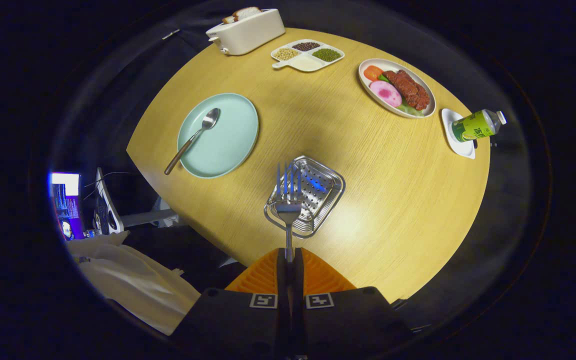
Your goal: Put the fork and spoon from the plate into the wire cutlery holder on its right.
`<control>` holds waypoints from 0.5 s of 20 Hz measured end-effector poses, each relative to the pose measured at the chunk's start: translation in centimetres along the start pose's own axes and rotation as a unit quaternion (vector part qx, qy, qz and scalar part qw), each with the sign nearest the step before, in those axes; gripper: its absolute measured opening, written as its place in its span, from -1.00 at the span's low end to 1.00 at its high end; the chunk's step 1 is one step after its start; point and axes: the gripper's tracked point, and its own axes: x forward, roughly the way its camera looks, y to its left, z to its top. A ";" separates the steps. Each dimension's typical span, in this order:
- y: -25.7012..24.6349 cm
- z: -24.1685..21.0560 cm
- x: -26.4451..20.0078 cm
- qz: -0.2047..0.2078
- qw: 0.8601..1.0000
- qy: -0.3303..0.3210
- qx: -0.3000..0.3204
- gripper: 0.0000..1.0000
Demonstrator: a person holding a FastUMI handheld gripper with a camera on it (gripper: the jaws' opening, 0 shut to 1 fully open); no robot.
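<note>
Metal fork (288, 192) is pinched by its handle in the closed claw (288, 257), tines hanging right over the wire cutlery holder (318, 197), so roughly halfway, spoon (193, 139) lying on the plate (233, 145).

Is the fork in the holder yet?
Not yet. The gripper is shut on the fork, holding it above the holder. The spoon lies on the plate.

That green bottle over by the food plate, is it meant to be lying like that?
Probably not: the green bottle lies tipped on its side across a small white dish near the table's edge. Nothing looks spilled. Otherwise, the claw grips the fork above the cutlery holder.
</note>
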 end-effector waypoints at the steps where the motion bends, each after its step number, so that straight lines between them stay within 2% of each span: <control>1: -0.3 -0.2 0.4 -0.001 1.000 0.011 -0.004 -0.88; 4: -1.3 -0.2 1.6 -0.017 0.999 0.038 -0.021 -0.88; 10: -2.4 0.4 3.1 -0.023 0.997 0.071 0.006 -0.86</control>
